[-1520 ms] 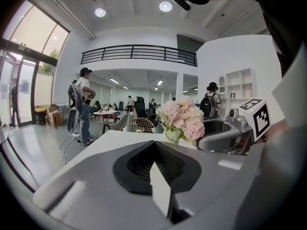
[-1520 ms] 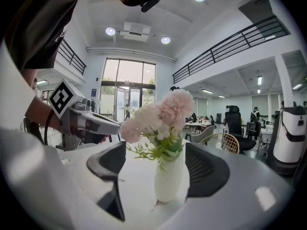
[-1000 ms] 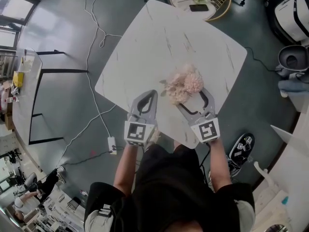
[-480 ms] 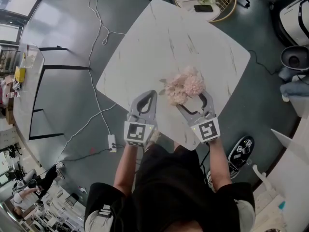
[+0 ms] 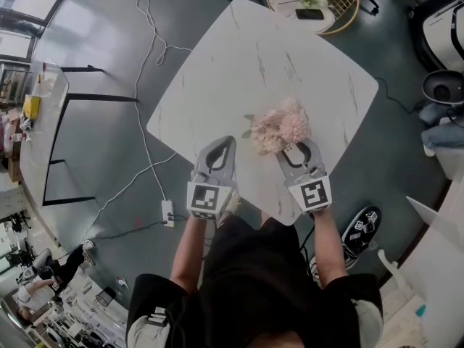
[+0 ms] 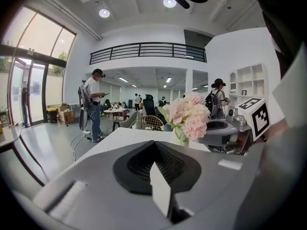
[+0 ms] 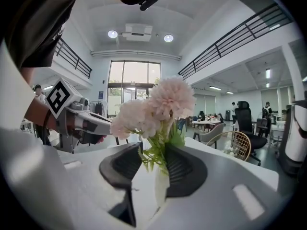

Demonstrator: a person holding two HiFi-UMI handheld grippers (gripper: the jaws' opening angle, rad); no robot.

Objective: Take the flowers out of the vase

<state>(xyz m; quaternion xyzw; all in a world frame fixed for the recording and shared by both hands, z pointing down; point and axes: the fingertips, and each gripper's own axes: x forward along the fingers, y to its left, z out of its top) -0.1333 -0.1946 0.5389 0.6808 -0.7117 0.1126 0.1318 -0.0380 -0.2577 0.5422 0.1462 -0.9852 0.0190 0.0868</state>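
A bunch of pink flowers [image 5: 279, 129] stands in a small pale vase [image 7: 161, 186] near the front of the white marble table [image 5: 290, 56]. My right gripper [image 5: 299, 145] reaches the bunch from the near side. Its jaws are closing, and the green stems [image 7: 154, 152] sit between the dark pads, which touch the greenery on both sides just above the vase mouth. My left gripper [image 5: 223, 145] hovers to the left of the flowers, shut and empty. In the left gripper view the flowers [image 6: 187, 116] and vase [image 6: 180, 137] stand ahead to the right of my left gripper [image 6: 154, 145].
A round gold-rimmed side table [image 5: 346, 9] with a phone stands beyond the far table corner. Cables [image 5: 145, 49] and a power strip [image 5: 168, 214] lie on the floor at left. A black-framed table [image 5: 72, 143] stands farther left. People [image 6: 93, 99] stand in the hall behind.
The right gripper's jaws have narrowed from wide open to close around the flower stems. The left gripper has stayed where it was.
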